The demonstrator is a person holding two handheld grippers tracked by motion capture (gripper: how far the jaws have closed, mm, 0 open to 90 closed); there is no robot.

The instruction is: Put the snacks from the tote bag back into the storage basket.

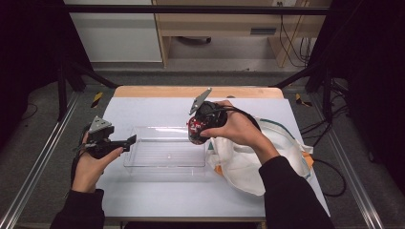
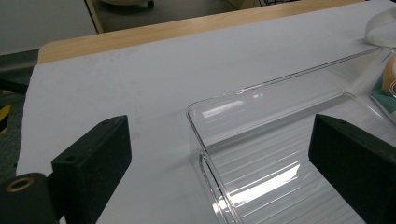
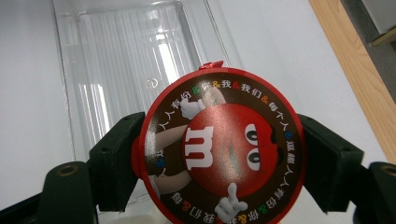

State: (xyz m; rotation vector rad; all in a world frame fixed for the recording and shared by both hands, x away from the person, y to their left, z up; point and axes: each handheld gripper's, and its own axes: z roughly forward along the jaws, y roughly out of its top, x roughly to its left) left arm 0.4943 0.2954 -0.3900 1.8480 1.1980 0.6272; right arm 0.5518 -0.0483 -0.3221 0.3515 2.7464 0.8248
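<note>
Two right gripper (image 3: 219, 163) jaws pinch round red candy tin (image 3: 222, 149) by its sides, lid (cartoon face) toward camera, above right end of clear tray (image 1: 165, 160). Left gripper (image 2: 224, 163) jaws spread, straddling tray's left end wall, not pressing. Judged: tin picked; lowering into tray, release left. White bag (image 1: 248, 167) right of tray.

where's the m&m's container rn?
The M&M's container is clamped in the right gripper, held over the right end of the clear tray, left of the white bag.
</note>
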